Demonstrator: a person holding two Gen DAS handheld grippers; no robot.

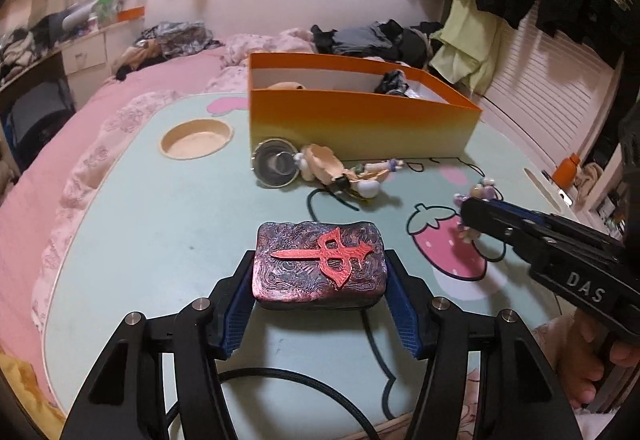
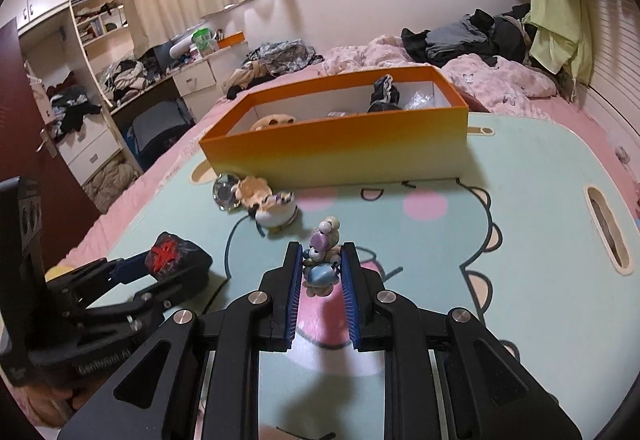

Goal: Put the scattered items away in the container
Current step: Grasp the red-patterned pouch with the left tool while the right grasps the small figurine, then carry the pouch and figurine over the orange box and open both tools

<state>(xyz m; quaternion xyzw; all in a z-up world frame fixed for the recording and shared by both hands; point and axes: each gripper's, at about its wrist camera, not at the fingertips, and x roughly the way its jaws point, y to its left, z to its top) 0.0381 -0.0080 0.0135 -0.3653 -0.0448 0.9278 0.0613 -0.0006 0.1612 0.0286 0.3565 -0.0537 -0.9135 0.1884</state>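
Observation:
A dark purple block with a red sword emblem sits between the blue pads of my left gripper, which press on its two sides. Whether it rests on the mint table I cannot tell. My right gripper is shut on a small bead charm over the strawberry print. The orange box stands at the table's far side with a few items inside. From the right wrist view the left gripper and block are at lower left. My right gripper enters the left wrist view from the right.
A round glass piece and a pale figurine lie just in front of the box. The table has a round recess and a slot handle. A black cable runs under my left gripper. Pink bedding and clothes surround the table.

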